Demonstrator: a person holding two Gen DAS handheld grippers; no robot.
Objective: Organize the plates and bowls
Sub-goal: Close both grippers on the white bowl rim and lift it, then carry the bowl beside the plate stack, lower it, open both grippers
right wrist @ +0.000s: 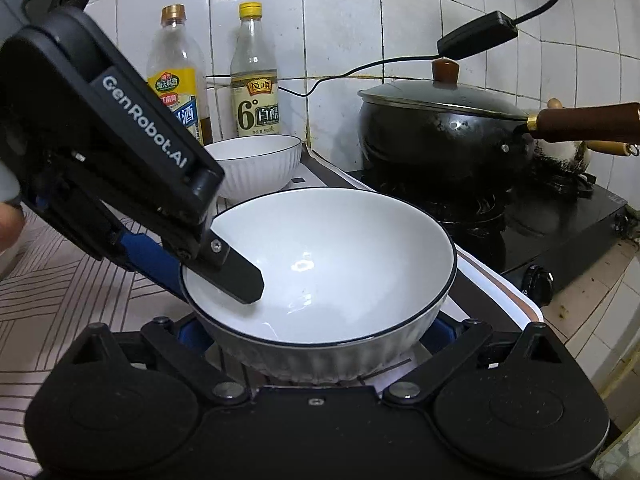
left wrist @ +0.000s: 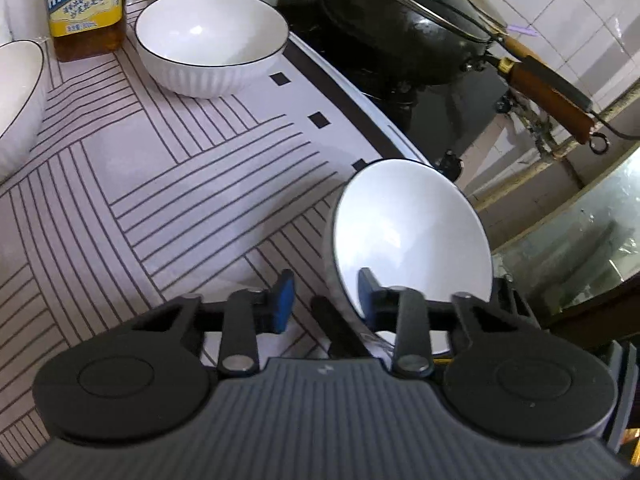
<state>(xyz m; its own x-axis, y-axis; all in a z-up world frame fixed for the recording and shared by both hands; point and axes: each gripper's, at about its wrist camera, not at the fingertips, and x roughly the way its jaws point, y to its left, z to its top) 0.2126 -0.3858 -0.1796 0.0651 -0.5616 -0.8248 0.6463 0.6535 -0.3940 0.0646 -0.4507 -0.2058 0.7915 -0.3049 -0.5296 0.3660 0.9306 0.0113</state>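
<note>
A white bowl with a dark rim and ribbed sides [right wrist: 340, 260] sits on the striped mat [left wrist: 160, 180] near the stove-side edge. My left gripper [left wrist: 325, 292] reaches in from the upper left and is shut on the bowl's [left wrist: 412, 232] near rim, with one finger inside and the blue pad outside. In the right wrist view the left gripper [right wrist: 208, 276] shows that same pinch. My right gripper [right wrist: 318, 332] stands wide open around the bowl's lower body, its blue pads close beside the wall on both sides. A second white bowl [left wrist: 212, 44] stands at the back, and a third [left wrist: 16, 108] shows at the left edge.
Two bottles [right wrist: 178, 80] [right wrist: 254, 76] stand against the tiled wall behind the back bowl [right wrist: 256, 164]. A black lidded wok [right wrist: 440, 128] with a wooden handle [right wrist: 588, 120] sits on the stove [right wrist: 560, 216] to the right. A hand [right wrist: 8, 220] shows at the left edge.
</note>
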